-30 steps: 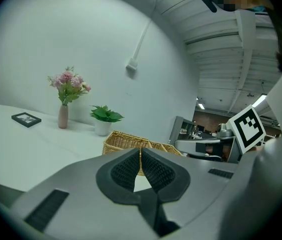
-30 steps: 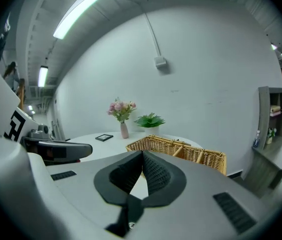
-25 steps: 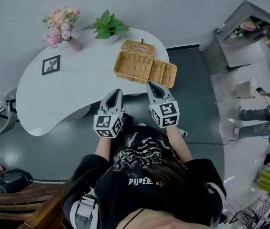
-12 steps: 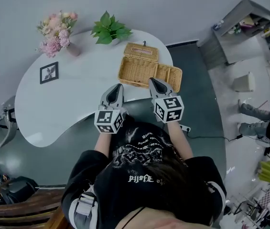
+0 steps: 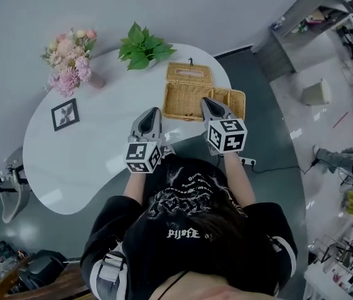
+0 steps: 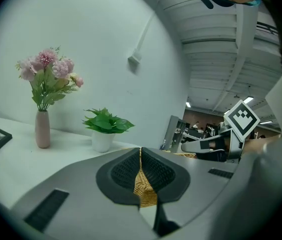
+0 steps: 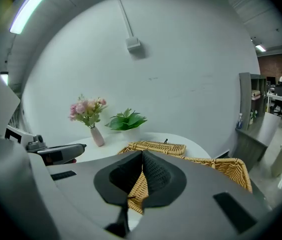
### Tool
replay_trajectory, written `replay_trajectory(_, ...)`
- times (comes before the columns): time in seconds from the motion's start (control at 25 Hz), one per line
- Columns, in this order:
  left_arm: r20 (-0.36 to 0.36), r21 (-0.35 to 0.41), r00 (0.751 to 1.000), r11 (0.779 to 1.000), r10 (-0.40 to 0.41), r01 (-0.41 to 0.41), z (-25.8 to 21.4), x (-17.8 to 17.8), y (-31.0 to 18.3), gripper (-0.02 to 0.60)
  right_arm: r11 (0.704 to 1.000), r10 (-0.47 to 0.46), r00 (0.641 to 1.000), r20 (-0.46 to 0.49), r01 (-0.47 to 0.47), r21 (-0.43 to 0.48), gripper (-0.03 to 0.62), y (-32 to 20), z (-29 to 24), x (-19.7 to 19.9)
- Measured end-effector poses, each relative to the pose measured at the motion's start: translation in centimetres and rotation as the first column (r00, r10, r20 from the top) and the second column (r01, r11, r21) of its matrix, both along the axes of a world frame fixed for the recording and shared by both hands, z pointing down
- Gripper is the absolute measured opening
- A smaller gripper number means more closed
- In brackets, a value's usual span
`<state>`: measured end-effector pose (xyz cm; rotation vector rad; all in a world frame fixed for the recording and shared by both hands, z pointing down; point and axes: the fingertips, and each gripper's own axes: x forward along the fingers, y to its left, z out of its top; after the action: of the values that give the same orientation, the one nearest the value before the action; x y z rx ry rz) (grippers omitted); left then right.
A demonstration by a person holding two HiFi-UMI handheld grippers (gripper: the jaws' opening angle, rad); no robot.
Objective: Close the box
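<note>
The fingers of the left gripper and of the right gripper are pressed together, and nothing is held. Just ahead of them, an open woven wicker box is set on the white rounded counter, its lid lying flat behind. Both grippers are tilted slightly downward.

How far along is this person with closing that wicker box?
Nothing looks done yet: the wicker box stands open on the white table, with its lid folded back. In hand: the left gripper and the right gripper, both shut and empty, are at the box's near side. Left to do: swing the lid over and close it.
</note>
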<state>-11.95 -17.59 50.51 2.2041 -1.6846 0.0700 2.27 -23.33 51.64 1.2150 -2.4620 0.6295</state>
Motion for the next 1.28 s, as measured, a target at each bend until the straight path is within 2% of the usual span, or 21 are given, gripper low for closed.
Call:
replay_trajectory(0.32,-0.026,-0.004,0.999,0.999,0.044,-0.044,0.3,-1.6,-1.4,0.028,0.999,0.038,0.999,-0.018,-0.038,-0.028,0.028,-3.3,-1.1,-1.1)
replay_trajectory(0.52,-0.042,-0.006,0.998,0.999,0.044,-0.044,0.2,-1.8,-2.0,0.028,0.998,0.022,0.998,-0.054,-0.025,-0.055,0.052,-5.6,-1.7,-1.5)
replay_trajectory(0.64,-0.05,-0.013,0.998,0.999,0.032,-0.033,0.2,-2.0,-2.5,0.028,0.997,0.014,0.999,-0.042,-0.017,-0.077,0.068,-7.4,-2.1,-1.8)
replay_trajectory(0.84,-0.044,-0.014,0.999,1.0,0.019,-0.019,0.0,-2.1,-3.7,0.028,0.985,-0.044,0.998,-0.04,0.037,-0.17,0.12,-9.5,-1.5,-2.6)
replay_trajectory(1.28,-0.029,-0.011,0.999,0.999,-0.04,0.039,-0.5,-3.0,-5.3,0.028,0.956,-0.046,0.999,-0.027,0.036,-0.291,0.155,-15.3,-0.1,-3.7)
